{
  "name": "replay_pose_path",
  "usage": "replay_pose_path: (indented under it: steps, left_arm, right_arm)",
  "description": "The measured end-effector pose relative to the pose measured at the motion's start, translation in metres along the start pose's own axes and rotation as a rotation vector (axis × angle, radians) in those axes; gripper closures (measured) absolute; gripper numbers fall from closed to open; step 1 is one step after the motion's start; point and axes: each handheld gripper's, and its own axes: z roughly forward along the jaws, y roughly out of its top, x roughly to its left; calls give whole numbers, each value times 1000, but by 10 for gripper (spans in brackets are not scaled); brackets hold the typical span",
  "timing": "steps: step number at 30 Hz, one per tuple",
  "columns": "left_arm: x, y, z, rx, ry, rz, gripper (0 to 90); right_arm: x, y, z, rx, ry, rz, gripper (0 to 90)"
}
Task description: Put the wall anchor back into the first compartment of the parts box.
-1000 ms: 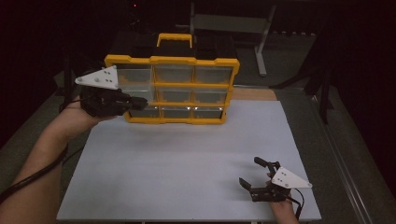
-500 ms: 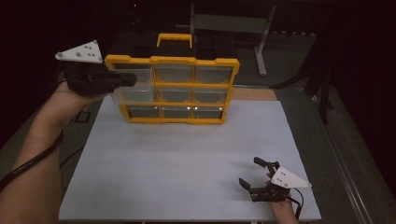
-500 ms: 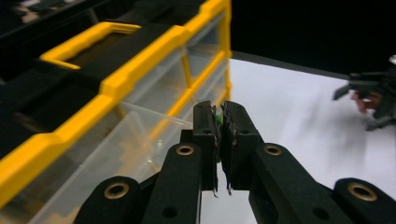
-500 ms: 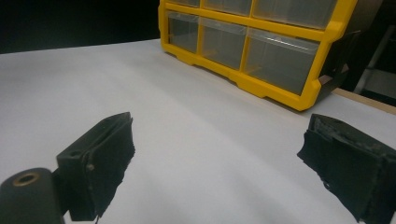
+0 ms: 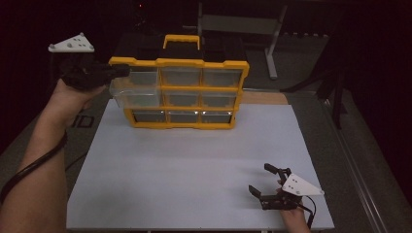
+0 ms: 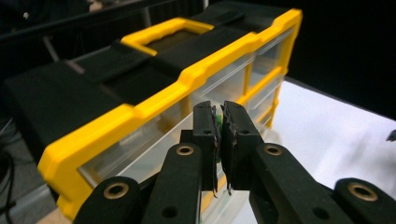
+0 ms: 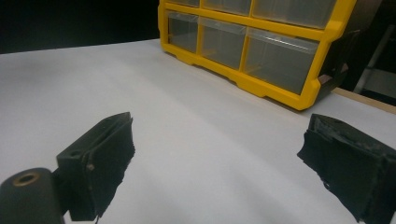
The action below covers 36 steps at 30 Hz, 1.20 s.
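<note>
Presently we find the left gripper shut at the organizer's top-left drawer; right gripper spread, far off.

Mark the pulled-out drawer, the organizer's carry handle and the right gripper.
pulled-out drawer (image 5: 132,94): high view, on its clear front wall.
carry handle (image 5: 181,39): high view, on the yellow top bar.
right gripper (image 5: 261,180): high view, midway between its open fingers.

white table top, grey metal stand at back, dark floor w/ rail at right
</note>
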Motion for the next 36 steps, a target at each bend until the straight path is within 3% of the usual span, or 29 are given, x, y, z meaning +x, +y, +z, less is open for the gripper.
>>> replay_pose_path:
  steps: [3,11,18,26,28,30,31,36]
  left_arm:
    - [3,-3,8,47,18,-25,834]
    - [5,-10,22,107,44,-63,820]
    - [2,-12,21,106,41,-56,507]
    - [-11,-8,6,91,4,-25,243]
    - [-12,-8,3,89,-20,-27,155]
    - [-12,-9,0,92,-80,-25,59]
    - [-14,-9,-2,87,-88,-22,1]
    - [-20,-15,-10,45,-108,-35,0]
  right_arm:
    - [-1,0,0,1,0,-1,85]
    - [-1,-1,-1,3,0,-4,85]
    - [-1,-1,0,4,3,-4,85]
    - [-3,-2,1,3,0,6,85]
    - [-3,-2,1,5,1,4,85]
    - [-3,-3,1,5,0,5,85]
    - [-3,-3,1,5,1,7,85]
    - [-3,-3,1,5,-1,17,85]
